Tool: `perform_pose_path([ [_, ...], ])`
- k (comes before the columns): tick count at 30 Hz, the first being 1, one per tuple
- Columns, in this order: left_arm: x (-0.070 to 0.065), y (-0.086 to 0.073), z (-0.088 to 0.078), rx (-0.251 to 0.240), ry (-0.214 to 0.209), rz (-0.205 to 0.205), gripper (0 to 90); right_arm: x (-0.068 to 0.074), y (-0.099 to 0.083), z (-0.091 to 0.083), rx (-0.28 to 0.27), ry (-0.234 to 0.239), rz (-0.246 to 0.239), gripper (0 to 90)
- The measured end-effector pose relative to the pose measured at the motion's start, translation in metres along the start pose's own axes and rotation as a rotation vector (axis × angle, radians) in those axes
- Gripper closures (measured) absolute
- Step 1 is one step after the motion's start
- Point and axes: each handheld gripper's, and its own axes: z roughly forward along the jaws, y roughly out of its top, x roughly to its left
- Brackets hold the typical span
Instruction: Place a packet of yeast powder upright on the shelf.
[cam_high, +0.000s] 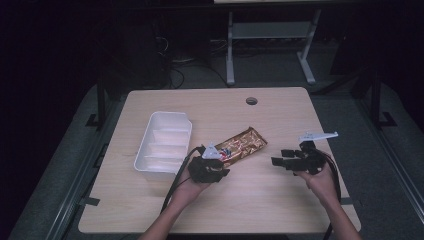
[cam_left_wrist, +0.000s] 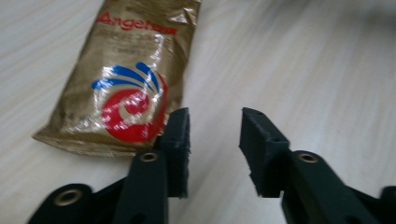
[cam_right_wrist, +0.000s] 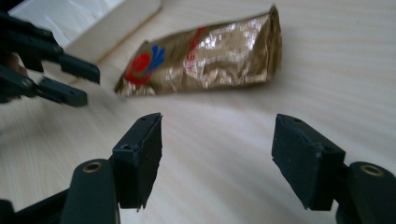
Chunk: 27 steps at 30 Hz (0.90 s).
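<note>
A crinkled gold foil packet (cam_high: 242, 145) with red and blue print lies flat on the wooden table (cam_high: 250, 200), near its middle. My left gripper (cam_high: 224, 162) sits at the packet's near-left end. In the left gripper view the packet (cam_left_wrist: 126, 79) lies just left of and beyond the jaws, and the left gripper (cam_left_wrist: 215, 126) has a narrow gap with only bare table in it. My right gripper (cam_high: 279, 156) hovers to the packet's right, jaws wide apart and empty. The right gripper view has the right gripper (cam_right_wrist: 217, 135) short of the packet (cam_right_wrist: 210, 56), and the left gripper (cam_right_wrist: 91, 86) at the left.
A white divided tray (cam_high: 165, 145) stands left of the packet, close to the left hand; its wall (cam_right_wrist: 116, 18) is behind the packet in the right gripper view. A round cable hole (cam_high: 251, 100) sits near the table's far edge. A metal frame stands on the floor beyond.
</note>
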Motion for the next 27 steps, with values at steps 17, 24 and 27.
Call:
perform_pose_path([
  [17, 0.027, 0.032, 0.019, 0.096, 0.094, -0.014, 88.5, -0.009, 0.076, 0.038, 0.077, -0.015, 0.027, 32.3],
  [24, 0.035, 0.030, 0.030, 0.134, 0.114, -0.044, 88.4, -0.024, 0.079, 0.057, 0.108, -0.050, 0.089, 33.9],
  [27, 0.036, 0.029, 0.033, 0.145, 0.111, -0.052, 88.4, -0.029, 0.074, 0.067, 0.119, -0.049, 0.116, 34.7],
])
